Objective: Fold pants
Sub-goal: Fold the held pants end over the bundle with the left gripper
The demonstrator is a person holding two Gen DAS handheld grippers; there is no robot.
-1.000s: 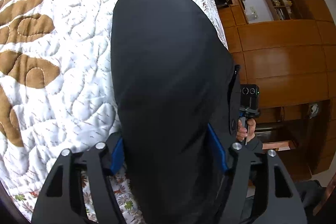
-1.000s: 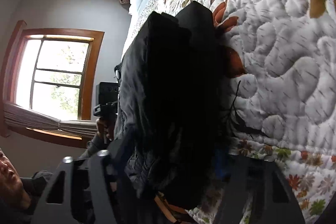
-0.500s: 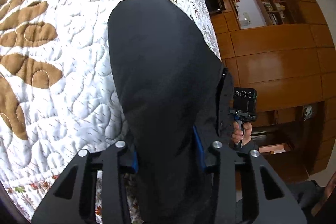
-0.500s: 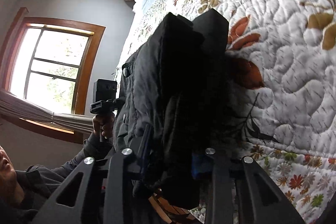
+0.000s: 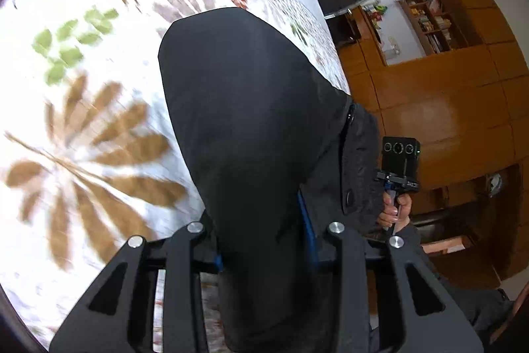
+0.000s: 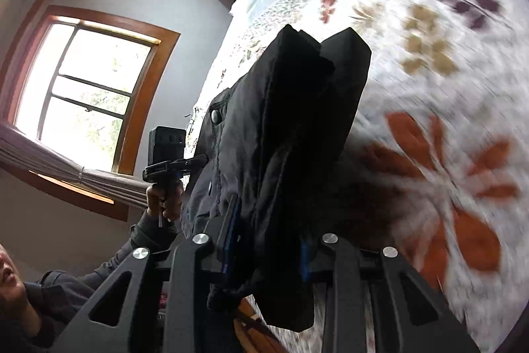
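Quilted bedspread [image 5: 99, 128]: leaf prints smeared by motion blur in both views, stitching unreadable.
Black pants [image 5: 251, 134]: lower end cut off by the bottom edge in the left wrist view; they cover the pads of the left hand-held gripper [image 5: 264, 257].
Shelf contents [image 5: 429, 19]: too small to identify.
Right hand-held gripper [image 6: 264, 257]: pads buried in cloth.

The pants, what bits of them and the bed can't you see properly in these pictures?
- Left wrist view: the black pants drape over the left gripper, hiding its fingertips and the bed beneath.
- Right wrist view: the pants' bottom end is cut off behind the right gripper.
- Both views: the quilt's leaf pattern is smeared by motion blur.
- Left wrist view: items on the shelf are too small to identify.
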